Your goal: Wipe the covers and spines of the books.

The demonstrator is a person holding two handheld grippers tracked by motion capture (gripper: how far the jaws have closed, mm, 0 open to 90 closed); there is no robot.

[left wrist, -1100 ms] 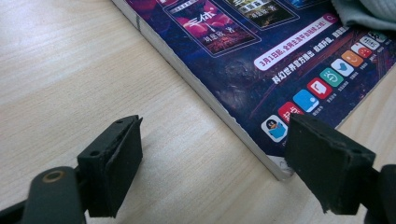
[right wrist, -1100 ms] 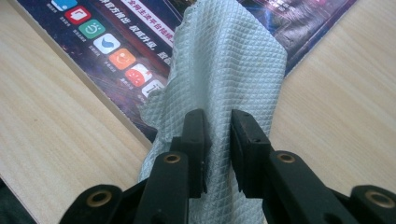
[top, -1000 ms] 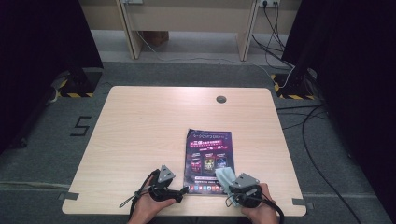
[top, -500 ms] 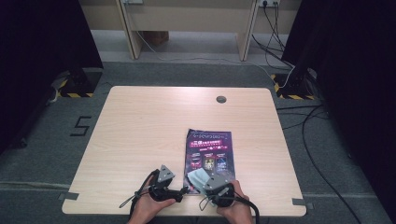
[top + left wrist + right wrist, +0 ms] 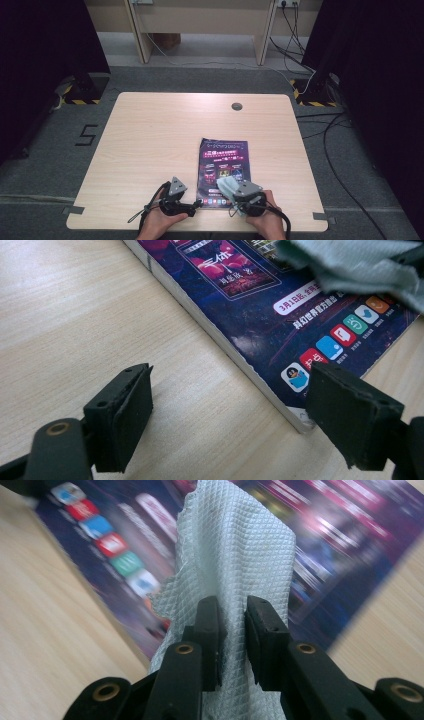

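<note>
Here, in the high view, a light wooden table [image 5: 165, 140] carries a dark magazine [image 5: 222, 171] lying flat toward its 5 o'clock corner. The right gripper [image 5: 231, 189] rests over the magazine's near edge with a pale cloth [image 5: 226, 184] bunched at its tip, and the left gripper [image 5: 196, 204] sits at about 8 o'clock of the magazine, pointing at its near left corner. A round cable hole [image 5: 237, 106] lies at 12 o'clock on the tabletop.

In the left gripper view, the jaws stand wide apart with nothing between the pads; one pad lies over the bare wood and the other over the cover's near corner. The glossy purple cover shows app icons and printed panels, and the cloth drapes at 1 o'clock.

In the right gripper view, the jaws stand narrow, pinching the cloth, a white quilted wipe with a diamond weave, which rises toward 12 o'clock over the blurred cover.
</note>
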